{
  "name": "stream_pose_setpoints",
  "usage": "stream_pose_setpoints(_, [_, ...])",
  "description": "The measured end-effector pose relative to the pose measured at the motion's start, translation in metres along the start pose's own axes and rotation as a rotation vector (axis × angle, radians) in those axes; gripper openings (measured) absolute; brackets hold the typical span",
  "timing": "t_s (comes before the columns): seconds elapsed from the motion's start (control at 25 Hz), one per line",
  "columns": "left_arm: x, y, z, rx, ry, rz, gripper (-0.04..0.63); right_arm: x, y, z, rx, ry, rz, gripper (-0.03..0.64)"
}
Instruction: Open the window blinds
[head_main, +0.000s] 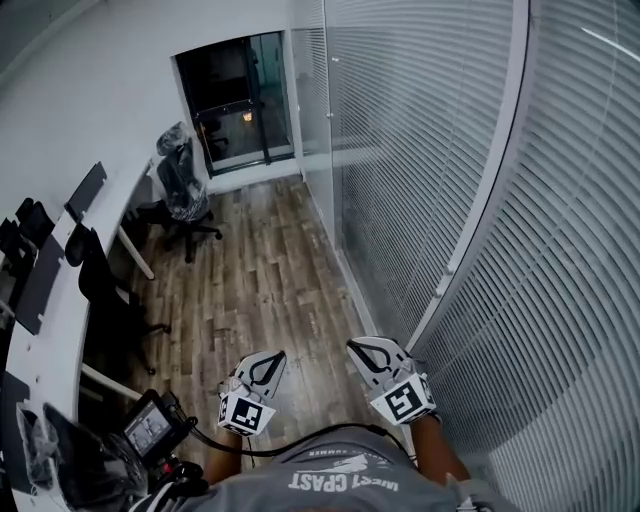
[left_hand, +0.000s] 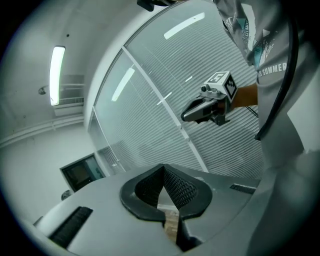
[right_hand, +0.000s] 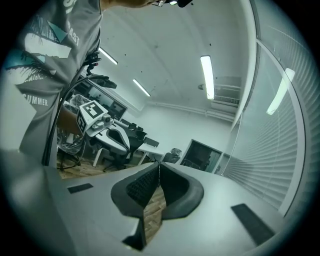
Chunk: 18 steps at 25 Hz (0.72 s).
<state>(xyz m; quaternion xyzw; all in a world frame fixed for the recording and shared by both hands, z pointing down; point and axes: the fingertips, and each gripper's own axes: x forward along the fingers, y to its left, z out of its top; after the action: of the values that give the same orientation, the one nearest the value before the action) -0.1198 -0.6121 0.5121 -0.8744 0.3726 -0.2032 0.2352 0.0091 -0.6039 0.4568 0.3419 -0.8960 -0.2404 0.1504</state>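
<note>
I have both tools closed, tips together with nothing between them: the left hand-held gripper (head_main: 268, 364) and the right hand-held gripper (head_main: 370, 354) hang side by side over the wood floor (head_main: 260, 280). The blinds (head_main: 560, 250) run along the wall on the right, nearest the right hand-held gripper but apart from it. Their near stretch runs out of the picture at the bottom. Farther off the slats are too fine for me to tell apart.

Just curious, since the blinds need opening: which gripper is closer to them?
Right. The right gripper hangs close beside the blinds; the left gripper is farther out, over the floor.
</note>
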Motion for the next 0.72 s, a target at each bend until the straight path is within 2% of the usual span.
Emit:
stream_pose_setpoints(0.16, [0.037, 0.003, 0.003, 0.006, 0.013, -0.006, 0.003, 0.014, -0.031, -0.023, 0.013, 0.002, 0.02, 0.003])
stream_pose_setpoints(0.36, [0.061, -0.012, -0.012, 0.012, 0.027, 0.007, 0.003, 0.014, -0.04, -0.051, 0.002, -0.014, 0.02, 0.003])
stream_pose_setpoints(0.6, [0.122, -0.014, 0.009, 0.027, 0.021, 0.005, 0.003, -0.001, -0.087, -0.086, -0.002, -0.02, 0.013, 0.003])
stream_pose_setpoints(0.72, [0.129, -0.021, 0.029, 0.037, -0.009, -0.026, 0.002, -0.017, -0.097, -0.083, 0.011, -0.007, -0.031, 0.003])
